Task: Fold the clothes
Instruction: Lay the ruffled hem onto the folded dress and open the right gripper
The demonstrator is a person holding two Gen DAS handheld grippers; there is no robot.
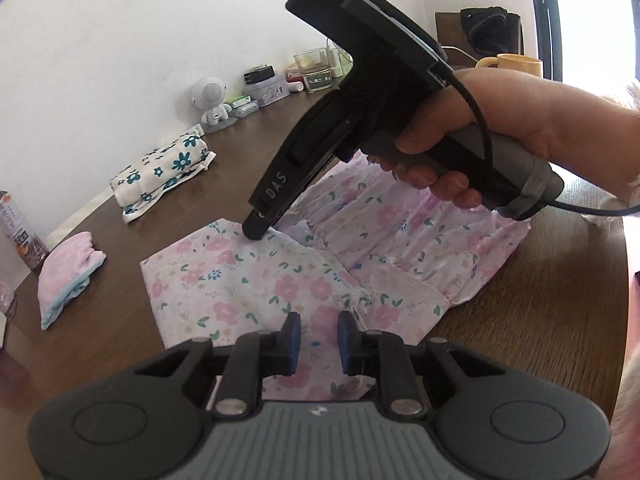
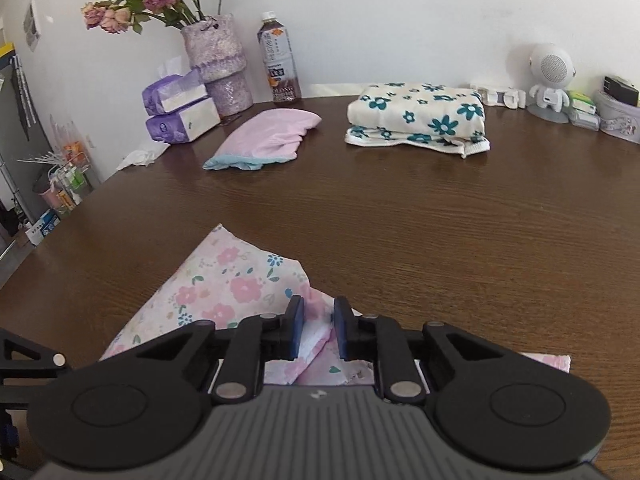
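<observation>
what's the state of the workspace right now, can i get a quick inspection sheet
surface: dark wood table, bare in the middle
job's things: pink floral garment spread out, part folded; folded teal-flower cloth and folded pink cloth set apart at the back
clutter: vase of dried roses, tissue packs, tea bottle, white robot speaker, tins and a yellow mug along the wall
grippers: left gripper open above the garment; right gripper open, tips on a fold
cables: black cable from the right gripper's handle
surroundings: white wall, shelf clutter at far left
</observation>
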